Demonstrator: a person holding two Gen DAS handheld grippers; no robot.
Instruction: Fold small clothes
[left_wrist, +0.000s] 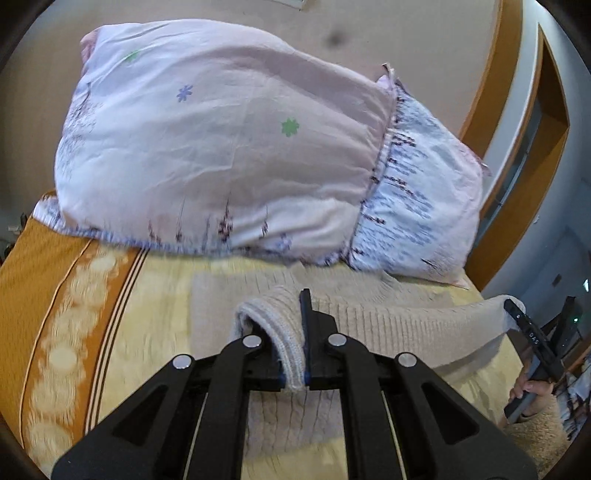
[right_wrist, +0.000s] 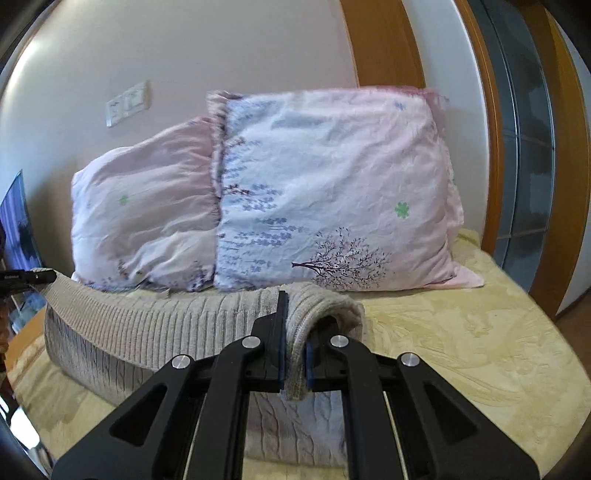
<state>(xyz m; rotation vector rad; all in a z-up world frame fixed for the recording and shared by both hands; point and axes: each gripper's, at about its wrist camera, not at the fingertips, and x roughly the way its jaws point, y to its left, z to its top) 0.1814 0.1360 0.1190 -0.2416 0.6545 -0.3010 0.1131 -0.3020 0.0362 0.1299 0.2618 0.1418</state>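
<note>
A beige ribbed knit sweater hangs lifted above the yellow bedspread, its ribbed hem stretched between my two grippers. My left gripper is shut on the hem's left corner, the knit bunched between its pads. My right gripper is shut on the other corner of the sweater. In the left wrist view the right gripper shows at the far right with a hand on its handle. The left gripper's tip shows at the left edge of the right wrist view.
Two pink and white flowered pillows lean against the wall at the head of the bed. An orange patterned border runs along the bed's left side. A wooden door frame and glass door stand at the right.
</note>
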